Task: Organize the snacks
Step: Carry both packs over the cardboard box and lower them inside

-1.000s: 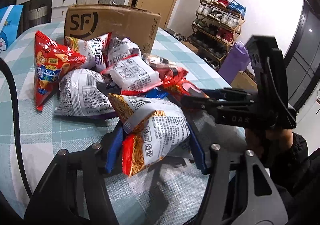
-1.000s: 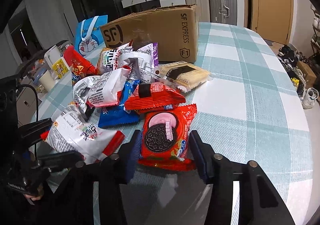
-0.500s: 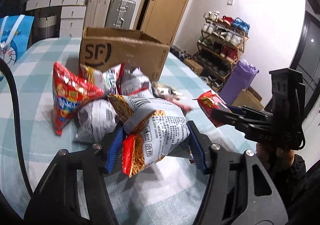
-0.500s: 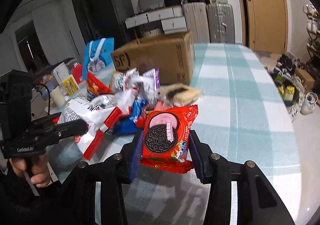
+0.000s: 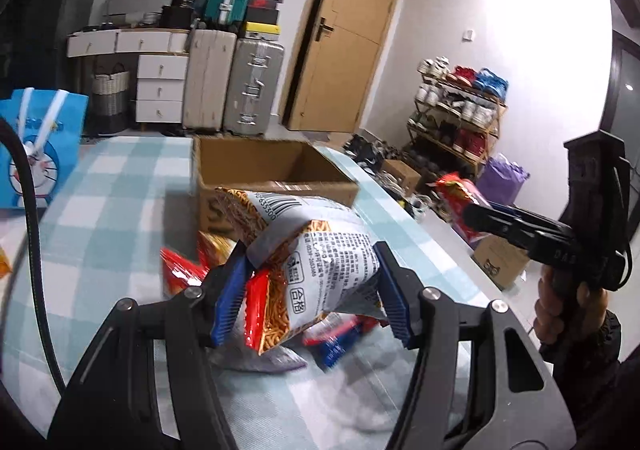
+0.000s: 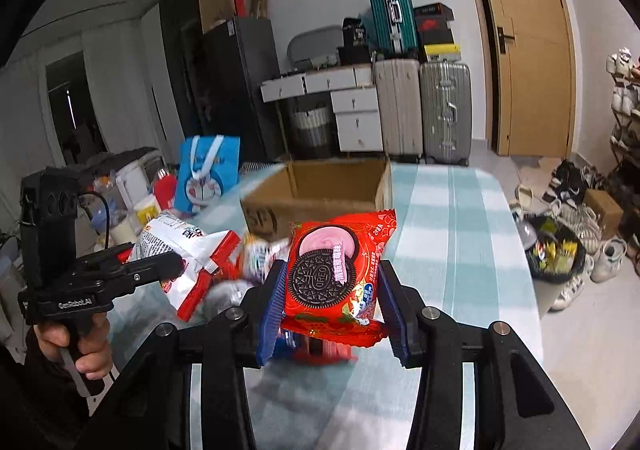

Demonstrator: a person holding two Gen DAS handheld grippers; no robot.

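Note:
My left gripper is shut on a white and red noodle-snack bag and holds it up in the air in front of the open cardboard box. My right gripper is shut on a red Oreo packet, also lifted above the table, with the same box behind it. The right gripper shows in the left wrist view with the red packet. The left gripper shows in the right wrist view with its bag. More snack packets lie below.
A checked blue-green tablecloth covers the table. A blue cartoon bag stands at the left, also in the right wrist view. Jars and bottles sit at the far left. Suitcases and a shoe rack stand behind.
Both grippers have risen well above the table with their packets. The snack pile has dropped low in view and the box's open top now shows.

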